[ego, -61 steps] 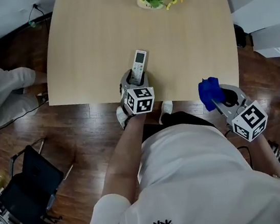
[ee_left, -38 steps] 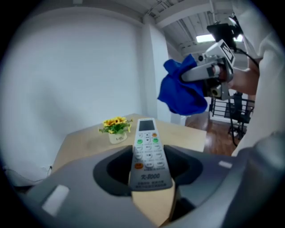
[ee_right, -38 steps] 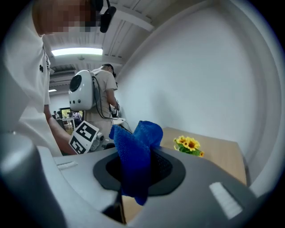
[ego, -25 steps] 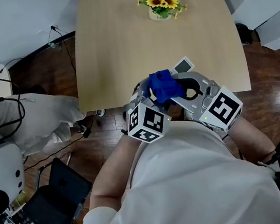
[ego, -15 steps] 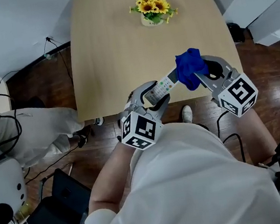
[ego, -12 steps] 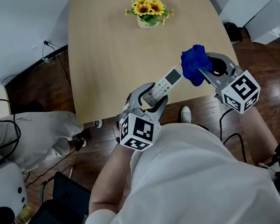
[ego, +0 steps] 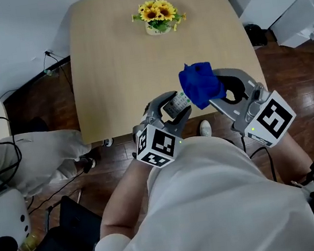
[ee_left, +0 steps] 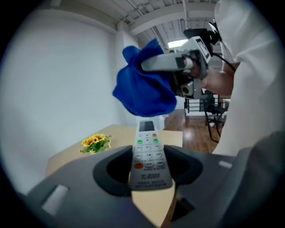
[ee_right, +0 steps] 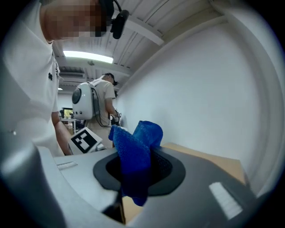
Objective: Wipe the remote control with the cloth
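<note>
Pale tabletop (ego: pixel 116 64) spreads below us. Our left gripper's (ee_left: pixel 149 171) jaws are partly open, clamped on the near end of the remote control (ee_left: pixel 148 149), which points forward, buttons up. Our right gripper's (ee_right: pixel 139 171) jaws pinch the bunched blue cloth (ee_right: pixel 136 156). It hangs over the remote's far end; we cannot tell if they touch. Sunflowers (ego: pixel 156 13) stand far back.

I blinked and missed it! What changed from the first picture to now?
The right gripper brought the cloth in from the right, onto the remote, off again, and now back over its far end. The left gripper turned the remote rightward. Both grips stayed; the flowers stayed on the table.
</note>
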